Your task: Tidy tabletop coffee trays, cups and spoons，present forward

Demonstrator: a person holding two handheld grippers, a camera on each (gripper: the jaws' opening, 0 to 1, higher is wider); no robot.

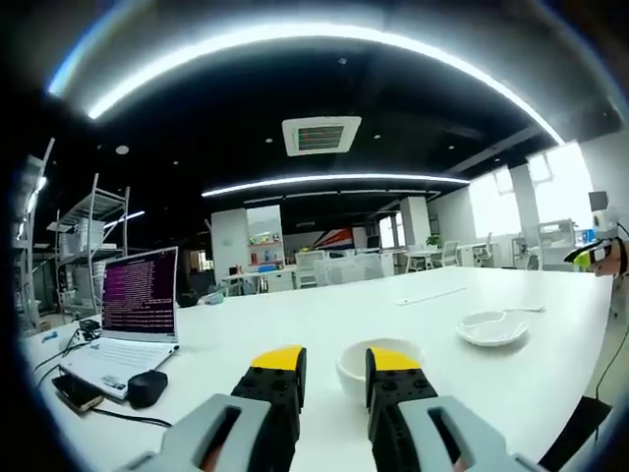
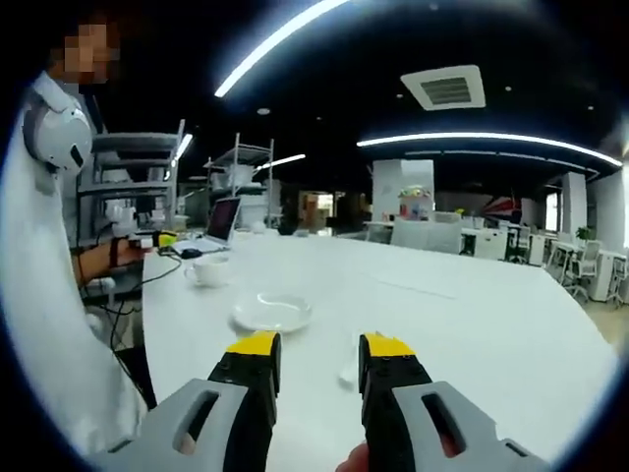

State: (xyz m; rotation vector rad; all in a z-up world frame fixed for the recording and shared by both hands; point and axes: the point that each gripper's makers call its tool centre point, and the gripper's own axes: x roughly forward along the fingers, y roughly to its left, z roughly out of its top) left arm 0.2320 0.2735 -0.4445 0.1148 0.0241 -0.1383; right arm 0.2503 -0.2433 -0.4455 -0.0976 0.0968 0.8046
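In the left gripper view the left gripper (image 1: pixel 334 369) stands with its yellow-tipped jaws parted and nothing between them; a white cup (image 1: pixel 378 365) sits on the white table (image 1: pixel 324 315) just beyond the tips at twelve o'clock, a white saucer (image 1: pixel 491 328) with a spoon (image 1: pixel 519 310) lies at two o'clock, and an open laptop (image 1: pixel 133 320) rests at nine o'clock. In the right gripper view the right gripper (image 2: pixel 317 354) is likewise spread and empty; a white spoon (image 2: pixel 349 366) lies between its tips on the table, a saucer (image 2: pixel 271 313) sits at eleven o'clock, a cup (image 2: pixel 207 269) beyond it at ten o'clock, and a person in white (image 2: pixel 44 295) stands at nine o'clock.
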